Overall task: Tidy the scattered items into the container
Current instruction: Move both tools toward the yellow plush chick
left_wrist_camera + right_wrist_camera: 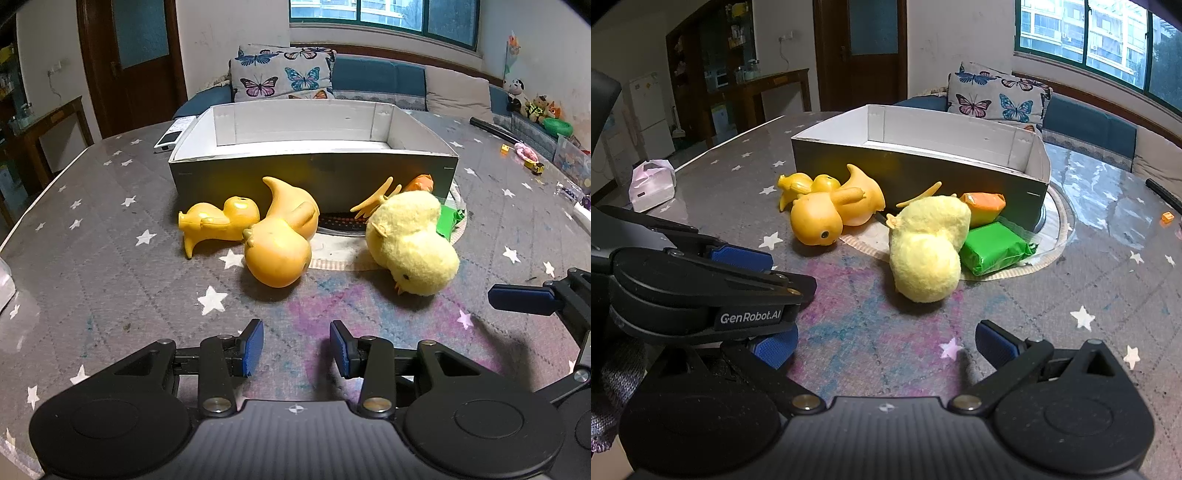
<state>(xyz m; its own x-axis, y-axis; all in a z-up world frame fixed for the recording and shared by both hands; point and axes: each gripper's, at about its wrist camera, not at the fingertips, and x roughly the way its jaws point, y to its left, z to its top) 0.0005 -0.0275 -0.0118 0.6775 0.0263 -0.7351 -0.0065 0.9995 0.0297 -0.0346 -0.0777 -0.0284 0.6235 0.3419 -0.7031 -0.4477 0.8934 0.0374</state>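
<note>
An open cardboard box with white inner walls stands on the table. In front of it lie a large orange rubber duck, a small yellow duck, a plush yellow chick, a green packet and an orange packet. My left gripper is open and empty, short of the orange duck. My right gripper is open and empty, short of the chick. The left gripper's body hides part of the right gripper's left finger.
The table carries a grey star-patterned cloth. A pink-white bag lies at the left edge. A phone lies behind the box's left corner. Small toys and clutter lie at the far right. A sofa with a butterfly pillow stands behind.
</note>
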